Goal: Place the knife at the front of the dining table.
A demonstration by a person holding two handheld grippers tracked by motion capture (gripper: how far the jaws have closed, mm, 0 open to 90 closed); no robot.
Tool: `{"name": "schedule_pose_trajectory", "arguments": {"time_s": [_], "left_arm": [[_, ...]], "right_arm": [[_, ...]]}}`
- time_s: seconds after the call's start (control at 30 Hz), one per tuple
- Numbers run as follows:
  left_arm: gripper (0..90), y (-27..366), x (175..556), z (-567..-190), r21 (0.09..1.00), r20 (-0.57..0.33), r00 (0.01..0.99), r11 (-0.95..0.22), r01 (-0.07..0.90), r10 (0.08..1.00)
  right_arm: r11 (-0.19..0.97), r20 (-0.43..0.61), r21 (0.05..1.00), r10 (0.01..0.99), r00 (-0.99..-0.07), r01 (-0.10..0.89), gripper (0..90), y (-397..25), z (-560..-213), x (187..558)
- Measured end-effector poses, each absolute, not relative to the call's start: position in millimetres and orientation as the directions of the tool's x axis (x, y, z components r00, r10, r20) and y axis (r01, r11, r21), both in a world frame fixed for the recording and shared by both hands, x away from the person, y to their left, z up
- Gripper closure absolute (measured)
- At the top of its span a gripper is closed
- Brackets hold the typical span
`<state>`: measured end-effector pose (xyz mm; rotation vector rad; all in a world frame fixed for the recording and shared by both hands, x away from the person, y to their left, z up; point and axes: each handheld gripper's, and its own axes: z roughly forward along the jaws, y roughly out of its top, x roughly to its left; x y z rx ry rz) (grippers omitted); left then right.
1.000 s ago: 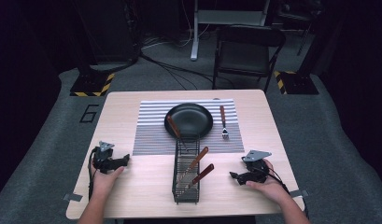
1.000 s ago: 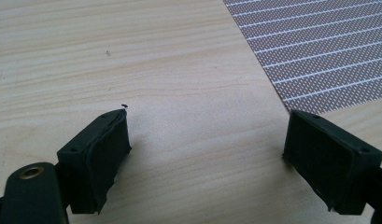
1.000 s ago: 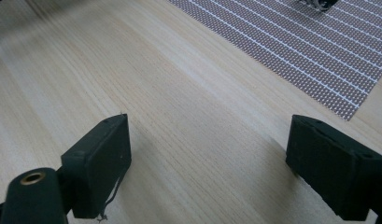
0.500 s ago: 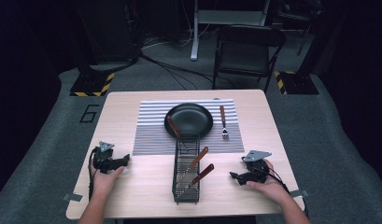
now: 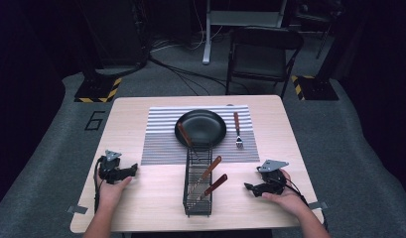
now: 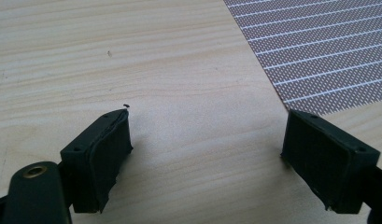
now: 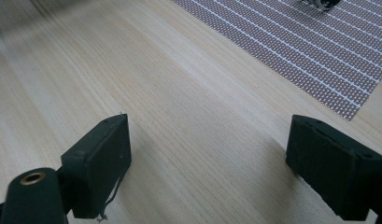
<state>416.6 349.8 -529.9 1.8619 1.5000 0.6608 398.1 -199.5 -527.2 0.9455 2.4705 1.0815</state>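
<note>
My left gripper (image 5: 132,170) rests on the wooden table (image 5: 141,198) at the left, held by a hand; in the left gripper view (image 6: 207,154) its jaws stand wide apart over bare wood. My right gripper (image 5: 249,188) lies at the right front, open too (image 7: 209,163), nothing between its pads. Between them stands a black wire basket (image 5: 198,178) with two wooden-handled utensils (image 5: 210,168) in it. Behind it a black plate (image 5: 201,127) sits on a striped placemat (image 5: 161,144), a wooden-handled utensil (image 5: 184,136) leaning over its rim. A fork (image 5: 237,130) lies right of the plate.
A black folding chair (image 5: 265,54) stands behind the table's far edge. Cables and stands with yellow-black bases (image 5: 96,91) lie on the grey floor. The placemat corner (image 6: 319,56) shows ahead of the left gripper, and the mat's edge (image 7: 296,51) ahead of the right.
</note>
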Motion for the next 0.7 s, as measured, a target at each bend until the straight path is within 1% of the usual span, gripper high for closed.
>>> {"name": "schedule_pose_trajectory", "arguments": {"time_s": [0.13, 0.27, 0.4, 0.43, 0.47, 0.5, 0.67, 0.7], "left_arm": [[16.9, 349.2, 415.4, -529.0, 0.746, -0.013, 0.219, -0.136, 0.652, 0.976], [26.0, 345.1, 413.8, -524.9, 0.741, -0.030, 0.231, -0.133, 0.658, 0.973], [31.1, 339.4, 411.3, -517.9, 0.748, -0.029, 0.262, -0.153, 0.646, 0.965], [31.1, 336.8, 410.3, -515.3, 0.751, -0.037, 0.273, -0.153, 0.642, 0.961], [36.3, 334.3, 409.4, -512.2, 0.748, -0.045, 0.288, -0.159, 0.644, 0.957], [37.7, 328.6, 407.8, -507.2, 0.748, -0.049, 0.305, -0.167, 0.642, 0.951], [43.4, 320.0, 407.2, -500.9, 0.745, -0.082, 0.318, -0.154, 0.649, 0.944], [43.4, 318.7, 407.0, -498.6, 0.739, -0.088, 0.325, -0.157, 0.656, 0.942]], "right_arm": [[0.505, 0.003, 0.734, 0.667, -0.745, 0.455, 13.2, -199.5, -527.2, 398.0], [0.506, 0.002, 0.733, 0.666, -0.746, 0.454, 13.2, -199.7, -527.1, 397.8], [0.510, 0.002, 0.733, 0.661, -0.750, 0.451, 13.2, -200.0, -527.0, 398.0], [0.510, 0.002, 0.733, 0.661, -0.750, 0.451, 13.2, -200.0, -527.0, 398.0], [0.509, 0.003, 0.733, 0.661, -0.750, 0.451, 13.2, -200.0, -527.0, 397.9], [0.509, 0.003, 0.733, 0.661, -0.750, 0.451, 13.2, -200.0, -527.0, 397.9], [0.509, 0.003, 0.733, 0.661, -0.750, 0.451, 13.2, -200.0, -527.0, 397.9], [0.509, 0.003, 0.733, 0.661, -0.750, 0.451, 13.2, -200.0, -527.0, 397.9]]}}
